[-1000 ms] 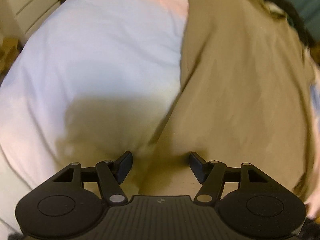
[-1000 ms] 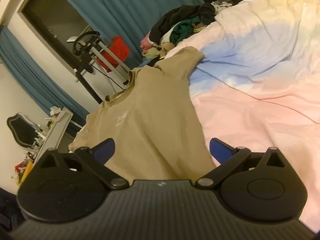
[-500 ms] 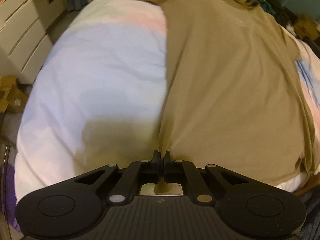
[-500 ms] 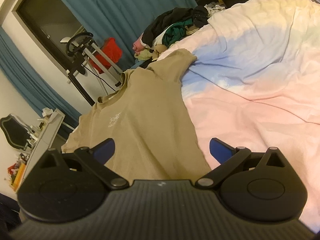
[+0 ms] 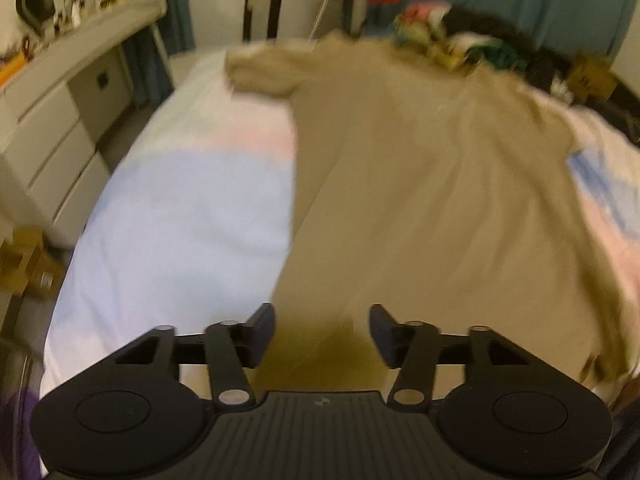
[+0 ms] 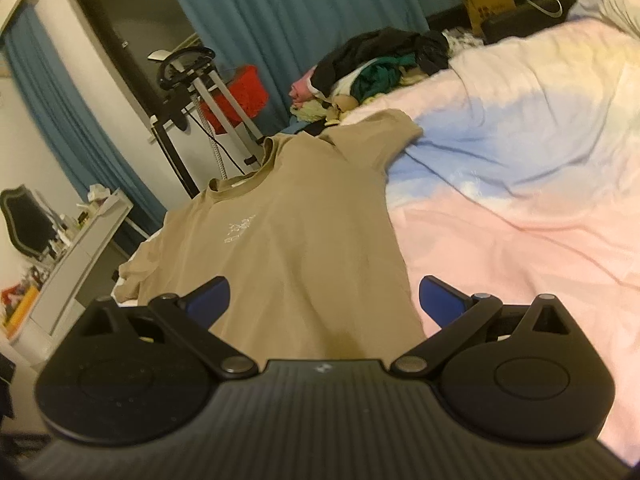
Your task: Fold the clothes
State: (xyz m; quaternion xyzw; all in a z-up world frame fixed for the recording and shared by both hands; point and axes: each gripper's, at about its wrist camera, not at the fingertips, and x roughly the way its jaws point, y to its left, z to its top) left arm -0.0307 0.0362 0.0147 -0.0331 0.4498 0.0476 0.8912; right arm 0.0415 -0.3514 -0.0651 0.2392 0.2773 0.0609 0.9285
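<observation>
A tan T-shirt (image 6: 296,240) lies spread face up on the bed (image 6: 520,184), over a pastel duvet of pink, blue and pale yellow, with its collar toward the far edge and a small white print on the chest. The left gripper (image 5: 322,334) hangs above the shirt's near hem, close to the garment's left side edge; its fingers (image 5: 262,330) are opening, apart from each other, with cloth beneath them but nothing pinched between. The right gripper (image 6: 322,300) sits low over the near right part of the shirt, its blue-padded fingers (image 6: 440,300) spread wide and holding nothing. Beyond the shirt, a pile of clothes (image 6: 376,68) rests at the far side of the bed before teal curtains (image 6: 288,8). A white dresser (image 5: 60,120) stands left of the bed.
</observation>
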